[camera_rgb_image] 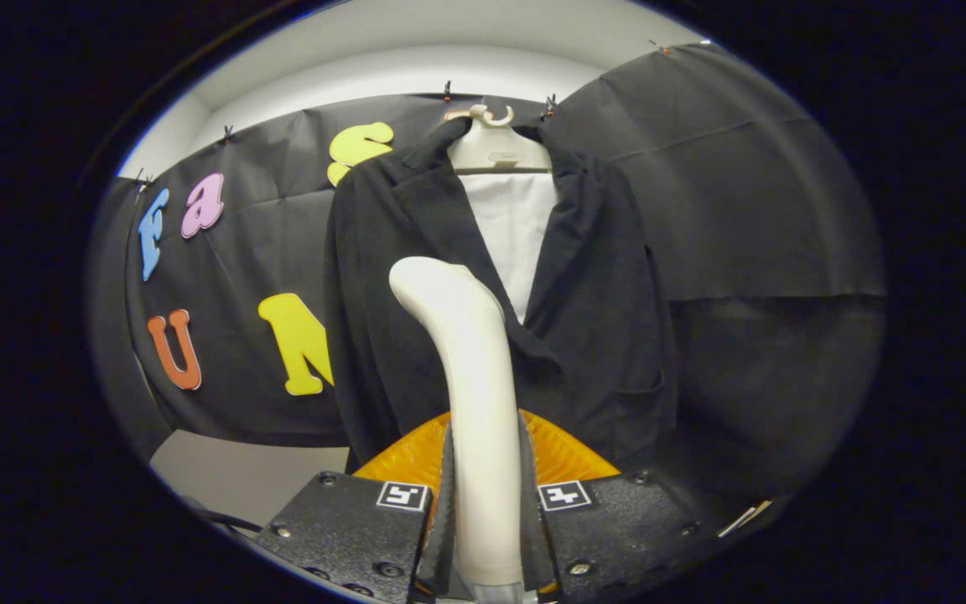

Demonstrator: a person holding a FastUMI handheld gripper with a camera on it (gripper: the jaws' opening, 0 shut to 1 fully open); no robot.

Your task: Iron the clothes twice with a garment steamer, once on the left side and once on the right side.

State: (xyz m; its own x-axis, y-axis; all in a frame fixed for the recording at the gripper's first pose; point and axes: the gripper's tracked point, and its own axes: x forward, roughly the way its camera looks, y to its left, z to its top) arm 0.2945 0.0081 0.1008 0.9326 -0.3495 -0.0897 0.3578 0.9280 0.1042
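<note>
A cream-white garment steamer (470, 369) stands upright between my two fingers, its curved head rising in front of the jacket. My gripper (485, 503) is shut on the steamer's handle, both ribbed pads pressing its sides. Beyond the steamer a black jacket (592, 335) hangs on a white hanger (495, 143) against the booth wall, open at the front over a white lining (512, 226). The steamer head sits before the jacket's left front panel, near the lapel. I cannot tell whether the head touches the cloth.
An orange translucent part (567, 457) of the steamer's base shows just behind my fingers. A grey tabletop (240, 470) lies below the jacket to the left. A dark cable (215, 518) runs beside my left finger. Black cloth walls close in all round.
</note>
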